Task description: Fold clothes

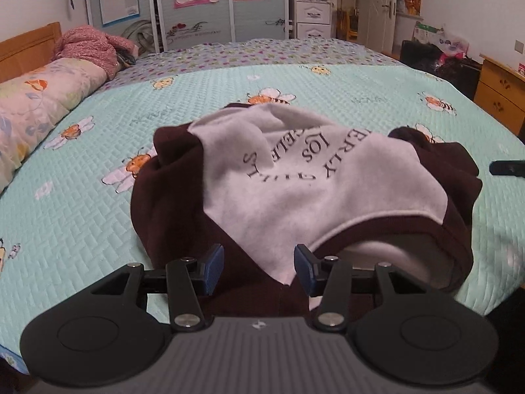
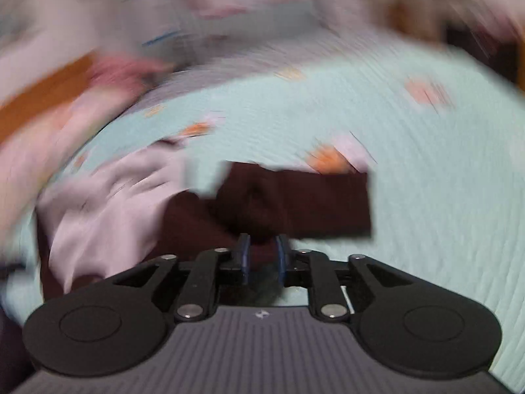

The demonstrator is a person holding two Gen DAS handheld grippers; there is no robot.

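Note:
A maroon and white sweatshirt (image 1: pixel 295 190) with dark printed letters lies bunched on the teal bee-print quilt (image 1: pixel 361 92). My left gripper (image 1: pixel 259 269) hovers at its near edge with jaws wide apart; the cloth lies under and between the blue pads (image 1: pixel 215 267), which do not press on it. The right wrist view is heavily blurred. In it my right gripper (image 2: pixel 262 257) shows a narrow gap between its pads, just short of the sweatshirt's maroon part (image 2: pixel 295 203); the white part (image 2: pixel 108 203) lies to the left. A dark tip (image 1: pixel 507 167) pokes in at the right edge.
A rolled floral duvet (image 1: pixel 39 98) and a pink fleecy garment (image 1: pixel 88 46) lie along the left by the wooden headboard (image 1: pixel 26 49). A wooden nightstand (image 1: pixel 502 92) and black bags (image 1: pixel 426 55) stand at the right. Wardrobe doors (image 1: pixel 197 6) close the far side.

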